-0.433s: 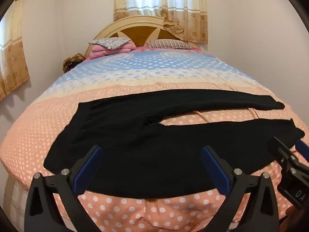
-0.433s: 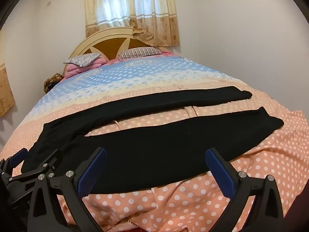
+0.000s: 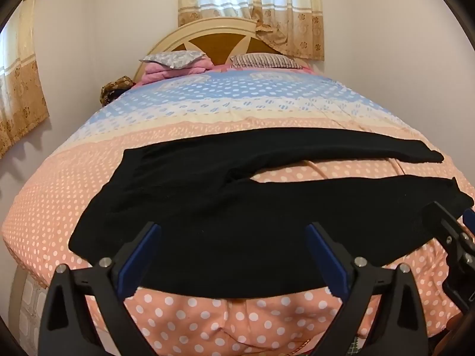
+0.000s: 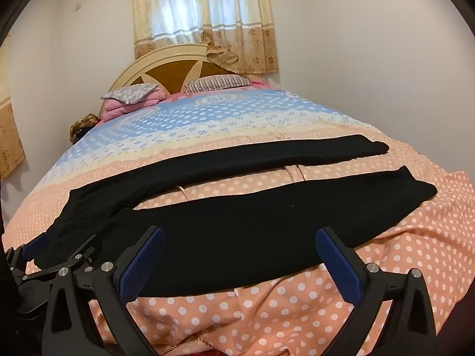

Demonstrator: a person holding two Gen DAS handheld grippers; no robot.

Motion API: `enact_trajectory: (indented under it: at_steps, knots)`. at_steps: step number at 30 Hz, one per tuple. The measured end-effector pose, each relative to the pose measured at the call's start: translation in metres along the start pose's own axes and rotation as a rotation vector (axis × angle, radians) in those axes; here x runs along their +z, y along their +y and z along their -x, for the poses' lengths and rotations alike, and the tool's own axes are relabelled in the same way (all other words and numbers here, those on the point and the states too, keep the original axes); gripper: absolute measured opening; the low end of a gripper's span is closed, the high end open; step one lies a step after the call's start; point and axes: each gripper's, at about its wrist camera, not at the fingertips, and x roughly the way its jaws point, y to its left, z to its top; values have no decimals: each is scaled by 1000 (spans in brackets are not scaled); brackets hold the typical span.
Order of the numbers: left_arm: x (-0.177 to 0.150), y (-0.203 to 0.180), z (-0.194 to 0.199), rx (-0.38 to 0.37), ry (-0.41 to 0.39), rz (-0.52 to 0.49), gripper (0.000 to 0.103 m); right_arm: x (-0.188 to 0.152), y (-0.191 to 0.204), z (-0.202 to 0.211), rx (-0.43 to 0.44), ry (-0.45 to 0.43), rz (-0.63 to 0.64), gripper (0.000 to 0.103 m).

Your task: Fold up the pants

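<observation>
Black pants lie flat across the foot of the bed, waist to the left, both legs spread apart and pointing right. They also show in the right wrist view. My left gripper is open and empty, just above the near leg's front edge by the hip. My right gripper is open and empty over the middle of the near leg. The right gripper shows at the right edge of the left wrist view, and the left gripper at the left edge of the right wrist view.
The bed has a polka-dot cover, peach near me and blue farther back. Pillows and a wooden headboard stand at the far end. Walls close in on the right and left. Curtains hang behind.
Both grippers have edged slightly forward and down toward the near pant leg. The pants have not moved.
</observation>
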Motion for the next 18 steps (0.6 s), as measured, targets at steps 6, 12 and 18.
enact_trajectory:
  at_steps: [6, 12, 18]
  knots:
    - [-2, -1, 1, -1, -6, -15, 99, 0, -4, 0, -3, 0, -9, 102]
    - [-2, -3, 0, 4, -2, -16, 99, -3, -3, -2, -4, 1, -10, 102]
    - [-3, -4, -1, 9, 3, -20, 99, -4, -4, -4, -2, 11, -12, 102]
